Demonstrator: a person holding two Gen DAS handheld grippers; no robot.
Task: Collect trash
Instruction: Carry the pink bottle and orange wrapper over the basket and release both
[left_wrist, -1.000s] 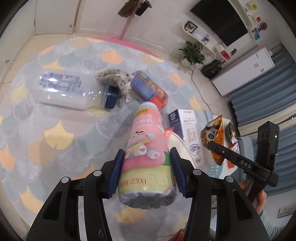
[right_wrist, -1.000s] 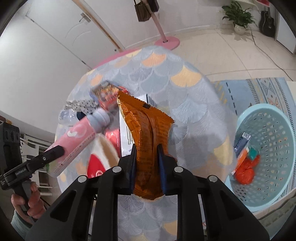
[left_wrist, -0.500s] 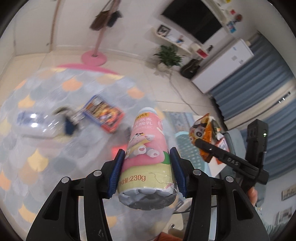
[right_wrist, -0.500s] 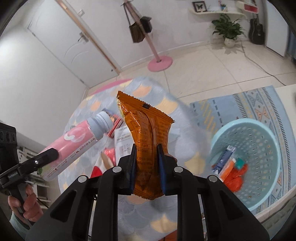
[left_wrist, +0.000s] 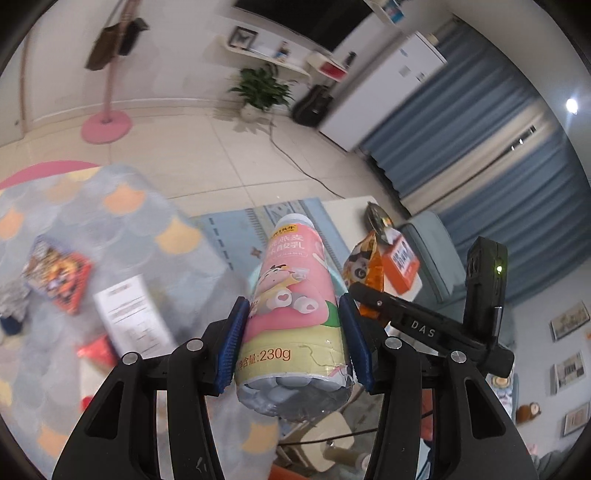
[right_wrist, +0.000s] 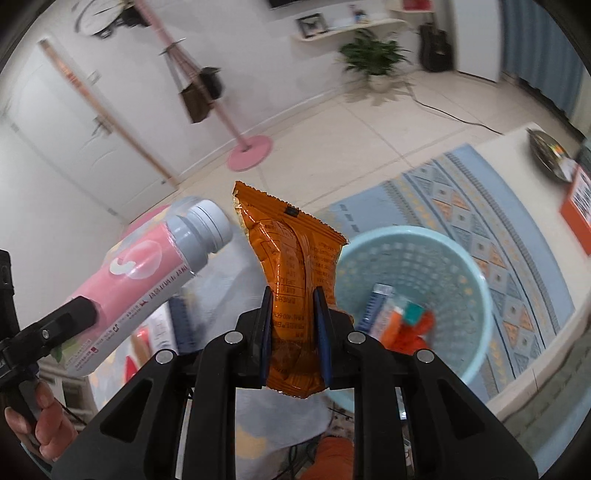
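The left claw (left_wrist: 293, 341) is pinching a pink-and-cream plastic yoghurt-drink bottle with a grey cap (left_wrist: 291, 295) across its lower body, the bottle's long axis running forward along the fingers, cap end leading. The right claw (right_wrist: 293, 338) is pressed tight on a crinkled orange foil snack bag (right_wrist: 291, 266), which is standing up out of the pads. Both items are hanging in the air. The pale blue perforated plastic basket (right_wrist: 476, 295), already holding some bits of wrapper, is sitting on the floor rug just beyond and to the right of the snack bag, so the right hand looks nearer to it; the bottle is lying further left, over the edge of the scallop-patterned surface (left_wrist: 110, 221).
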